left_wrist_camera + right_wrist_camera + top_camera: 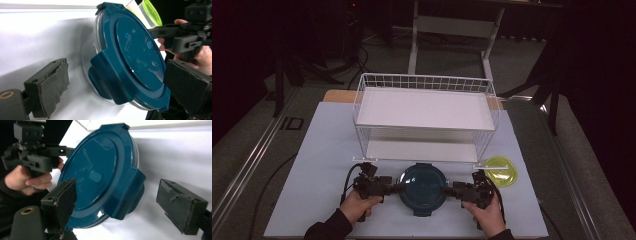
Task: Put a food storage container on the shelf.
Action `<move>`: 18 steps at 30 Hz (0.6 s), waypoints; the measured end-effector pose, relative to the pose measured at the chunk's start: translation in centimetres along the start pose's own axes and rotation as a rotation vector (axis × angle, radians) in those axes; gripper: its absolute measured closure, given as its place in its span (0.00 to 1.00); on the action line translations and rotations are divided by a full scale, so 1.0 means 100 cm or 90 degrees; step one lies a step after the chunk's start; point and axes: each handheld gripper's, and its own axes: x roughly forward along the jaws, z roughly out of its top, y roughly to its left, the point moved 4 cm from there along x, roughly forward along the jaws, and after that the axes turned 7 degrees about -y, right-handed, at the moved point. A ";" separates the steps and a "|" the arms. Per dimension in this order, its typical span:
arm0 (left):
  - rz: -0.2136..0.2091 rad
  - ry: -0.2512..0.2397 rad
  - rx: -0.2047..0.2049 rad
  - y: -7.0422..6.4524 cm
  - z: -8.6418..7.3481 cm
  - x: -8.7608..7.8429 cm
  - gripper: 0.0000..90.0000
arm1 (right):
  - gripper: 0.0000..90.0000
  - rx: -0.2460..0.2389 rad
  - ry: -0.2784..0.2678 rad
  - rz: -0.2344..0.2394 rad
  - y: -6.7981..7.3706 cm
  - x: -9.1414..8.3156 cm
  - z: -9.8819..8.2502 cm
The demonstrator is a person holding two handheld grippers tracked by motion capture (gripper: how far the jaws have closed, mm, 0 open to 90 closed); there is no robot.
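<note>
Closest to the desk's near edge, the left gripper [393, 188] and the right gripper [446, 190] face each other across a round glass container with a dark teal lid [423, 186], which sits on the white desk [319, 165] about midway along that edge. Each gripper's fingers stand spread around a locking tab on the lid's rim, a tab lying in the gap between the pads with no pad pressing on it. Just beyond, toward the right edge, a small tub with a lime-green lid [502, 171] rests. Farther back a white wire rack [426, 116] with two shelves stands. Behind the desk the room is dark, with grey floor and a table frame [452, 30].
</note>
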 end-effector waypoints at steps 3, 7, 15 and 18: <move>-0.004 -0.001 -0.011 0.002 -0.001 0.001 0.19 | 0.23 0.043 0.014 0.013 -0.004 0.003 -0.001; -0.010 0.005 -0.031 0.003 -0.002 0.002 0.26 | 0.25 0.069 0.030 0.019 -0.007 0.006 -0.003; -0.028 0.014 -0.064 0.007 -0.005 0.002 0.49 | 0.44 0.136 0.055 0.055 -0.013 0.011 -0.007; -0.025 0.011 -0.070 0.008 -0.005 0.001 0.53 | 0.46 0.155 0.060 0.050 -0.012 0.010 -0.007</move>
